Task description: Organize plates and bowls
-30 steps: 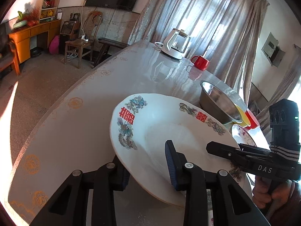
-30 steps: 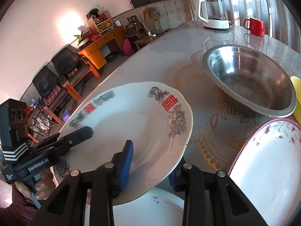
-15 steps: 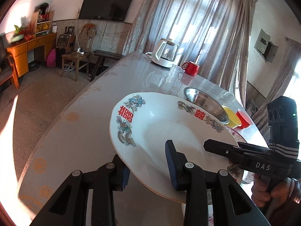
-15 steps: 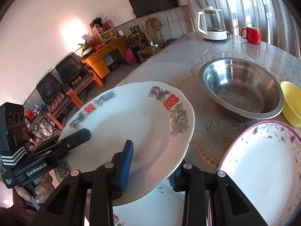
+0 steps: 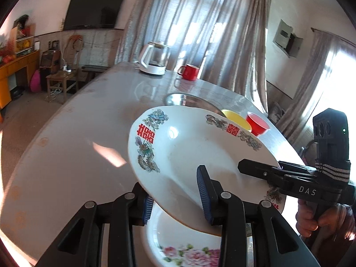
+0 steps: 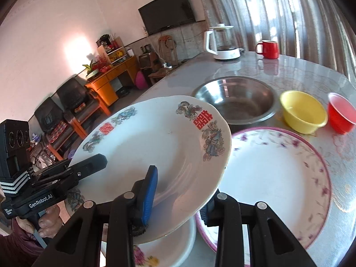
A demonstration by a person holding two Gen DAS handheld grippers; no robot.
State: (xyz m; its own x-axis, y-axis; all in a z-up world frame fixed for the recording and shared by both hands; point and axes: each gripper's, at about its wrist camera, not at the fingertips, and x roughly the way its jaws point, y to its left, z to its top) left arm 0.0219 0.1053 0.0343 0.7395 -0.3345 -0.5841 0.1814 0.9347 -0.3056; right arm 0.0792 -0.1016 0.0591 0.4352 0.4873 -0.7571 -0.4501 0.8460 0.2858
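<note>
Your table (image 6: 311, 71) is a large round one with a glossy, pale patterned top. Seen from the right wrist, a steel basin (image 6: 235, 99) sits near its centre. At three o'clock of the basin stands a yellow bowl (image 6: 302, 111), and a red bowl (image 6: 341, 113) sits just beside that, further toward three. A big plate with a purple floral rim (image 6: 289, 169) lies at six o'clock of the bowls. Toward twelve, near the far edge, you have a glass kettle (image 6: 222, 42) and a red mug (image 6: 269, 49). A rose-patterned plate (image 5: 187, 240) lies nearest you.
</note>
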